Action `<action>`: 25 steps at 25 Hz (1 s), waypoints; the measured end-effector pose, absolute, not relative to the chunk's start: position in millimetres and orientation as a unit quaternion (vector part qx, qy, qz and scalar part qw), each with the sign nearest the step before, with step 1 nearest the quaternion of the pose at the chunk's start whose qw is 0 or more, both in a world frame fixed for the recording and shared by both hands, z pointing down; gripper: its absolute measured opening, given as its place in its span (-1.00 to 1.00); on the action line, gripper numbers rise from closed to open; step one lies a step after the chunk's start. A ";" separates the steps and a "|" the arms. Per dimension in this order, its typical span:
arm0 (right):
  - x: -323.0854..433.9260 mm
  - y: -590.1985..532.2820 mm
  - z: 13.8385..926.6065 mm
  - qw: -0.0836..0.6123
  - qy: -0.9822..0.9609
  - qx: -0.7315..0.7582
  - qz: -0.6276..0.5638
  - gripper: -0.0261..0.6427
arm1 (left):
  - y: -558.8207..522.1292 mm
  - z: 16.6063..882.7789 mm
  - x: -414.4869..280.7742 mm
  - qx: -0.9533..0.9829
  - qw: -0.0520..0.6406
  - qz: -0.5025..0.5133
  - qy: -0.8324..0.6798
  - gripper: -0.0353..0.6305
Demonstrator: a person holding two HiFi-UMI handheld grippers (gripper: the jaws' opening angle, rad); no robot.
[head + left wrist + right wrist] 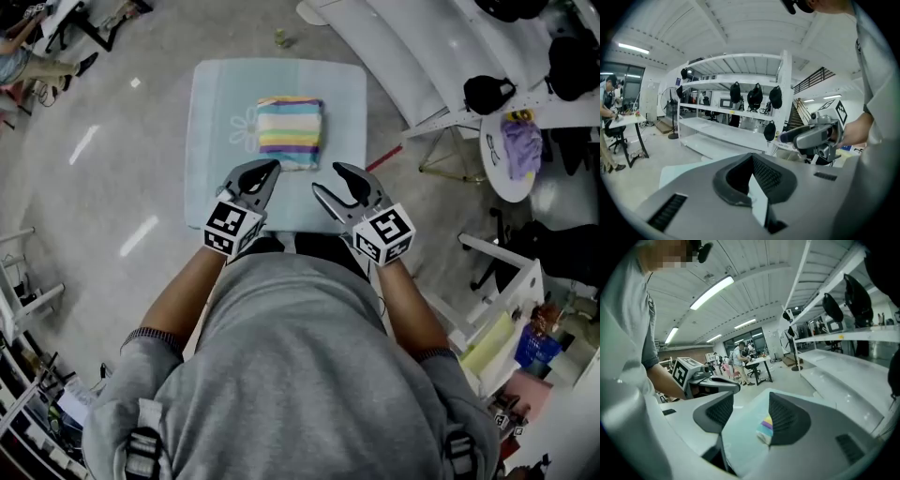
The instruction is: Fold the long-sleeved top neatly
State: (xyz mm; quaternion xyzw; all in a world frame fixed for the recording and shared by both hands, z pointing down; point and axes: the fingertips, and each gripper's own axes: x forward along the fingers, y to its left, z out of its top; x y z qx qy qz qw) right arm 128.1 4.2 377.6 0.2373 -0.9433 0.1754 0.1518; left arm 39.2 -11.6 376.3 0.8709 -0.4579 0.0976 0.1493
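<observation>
Head view, top point(290, 131) beyond left tongs point(271, 171), right tongs point(330, 181)

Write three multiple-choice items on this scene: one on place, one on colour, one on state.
1. Where is the folded top? A on the floor; B on the pale table; C in the tongs.
2. Its stripes include: A yellow and purple; B red and black; C only grey.
3. The left tongs are: A shut, empty; B wide open; C shut on the top.
B, it lies on the tabletop; A, yellow and purple bands show; A, its jaws meet with nothing between.
</observation>
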 end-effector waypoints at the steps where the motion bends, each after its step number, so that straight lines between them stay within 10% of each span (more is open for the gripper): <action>1: 119.2 11.6 364.9 0.143 -0.946 0.239 0.166 -0.19 | -4.5 365.3 32.8 0.877 0.135 0.094 -0.452 -0.85; 9: 79.7 47.1 290.9 0.081 -0.950 0.288 0.089 -0.90 | 38.3 295.3 -6.8 0.901 0.064 0.065 -0.424 -0.85; 25: 60.3 62.5 255.2 0.060 -0.943 0.328 0.027 -0.90 | 58.7 238.9 -26.5 0.920 0.025 0.017 -0.391 -0.84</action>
